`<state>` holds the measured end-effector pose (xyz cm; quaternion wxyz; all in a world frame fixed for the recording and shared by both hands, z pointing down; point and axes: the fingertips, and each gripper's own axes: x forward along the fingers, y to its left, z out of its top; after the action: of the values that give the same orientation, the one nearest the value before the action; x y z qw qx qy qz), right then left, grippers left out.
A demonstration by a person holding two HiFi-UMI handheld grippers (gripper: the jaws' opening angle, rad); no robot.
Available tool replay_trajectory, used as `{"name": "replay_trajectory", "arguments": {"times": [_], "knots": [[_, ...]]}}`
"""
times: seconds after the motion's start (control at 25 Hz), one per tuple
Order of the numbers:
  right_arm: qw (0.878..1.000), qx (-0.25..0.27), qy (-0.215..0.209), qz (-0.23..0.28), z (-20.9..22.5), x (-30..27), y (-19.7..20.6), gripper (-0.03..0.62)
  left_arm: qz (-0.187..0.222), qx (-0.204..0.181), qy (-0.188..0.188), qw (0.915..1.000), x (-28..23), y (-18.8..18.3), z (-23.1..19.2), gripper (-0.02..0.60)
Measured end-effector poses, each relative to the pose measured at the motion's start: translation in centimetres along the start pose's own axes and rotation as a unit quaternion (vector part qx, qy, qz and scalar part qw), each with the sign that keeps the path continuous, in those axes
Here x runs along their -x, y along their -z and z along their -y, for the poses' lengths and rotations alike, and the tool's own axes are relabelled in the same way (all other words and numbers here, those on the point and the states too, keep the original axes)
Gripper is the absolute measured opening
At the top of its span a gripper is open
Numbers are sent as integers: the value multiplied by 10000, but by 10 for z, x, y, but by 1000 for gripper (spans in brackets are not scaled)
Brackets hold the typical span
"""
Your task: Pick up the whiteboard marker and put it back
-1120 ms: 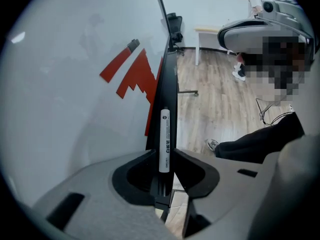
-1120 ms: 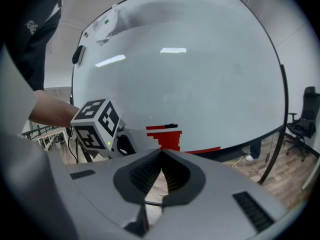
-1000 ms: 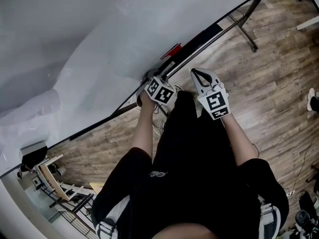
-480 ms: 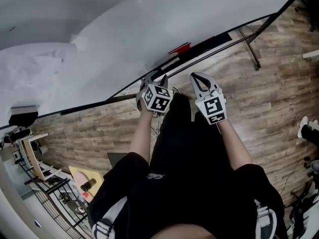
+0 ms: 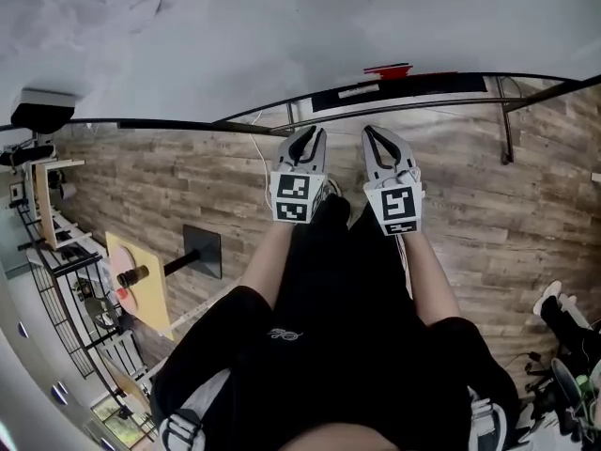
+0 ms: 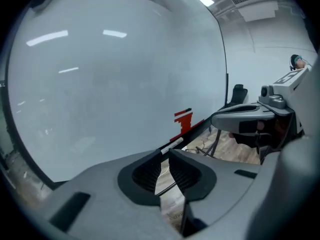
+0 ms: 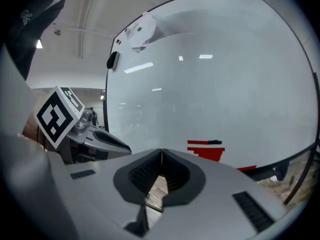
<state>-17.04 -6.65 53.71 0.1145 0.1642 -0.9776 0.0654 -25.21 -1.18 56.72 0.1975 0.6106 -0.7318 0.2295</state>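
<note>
The whiteboard marker [image 5: 358,90], white with a dark end, lies on the black tray [image 5: 441,84] under the whiteboard; in the left gripper view the marker [image 6: 172,143] shows just beyond the jaw tips. My left gripper [image 5: 313,135] [image 6: 165,152] hangs in the air below the tray, its jaws closing with a narrow gap and nothing between them. My right gripper [image 5: 371,135] [image 7: 161,152] is beside it, shut and empty. A red eraser [image 5: 387,69] [image 7: 206,152] sits on the board above the tray.
The whiteboard [image 5: 282,36] fills the top of the head view, on a stand with dark legs [image 5: 507,120]. Wood floor [image 5: 169,186] lies below. A wooden rack [image 5: 56,214] and a yellow board [image 5: 136,280] stand at the left. Shoes [image 5: 554,303] lie at the right.
Both grippers have come up and away from the tray. The left gripper has rolled so its marker cube faces up, and it no longer reaches at the tray. The head view has swung round.
</note>
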Motion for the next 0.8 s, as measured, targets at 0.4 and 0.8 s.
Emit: {"name": "replay_trajectory", "arguments": {"times": [0.4, 0.8], "knots": [[9983, -66, -148, 551, -35, 0, -31, 3, 727, 186, -392, 9964, 41, -10, -18, 11], [9975, 189, -67, 671, -125, 25, -50, 3, 1347, 714, -468, 9872, 130, 15, -38, 8]]}}
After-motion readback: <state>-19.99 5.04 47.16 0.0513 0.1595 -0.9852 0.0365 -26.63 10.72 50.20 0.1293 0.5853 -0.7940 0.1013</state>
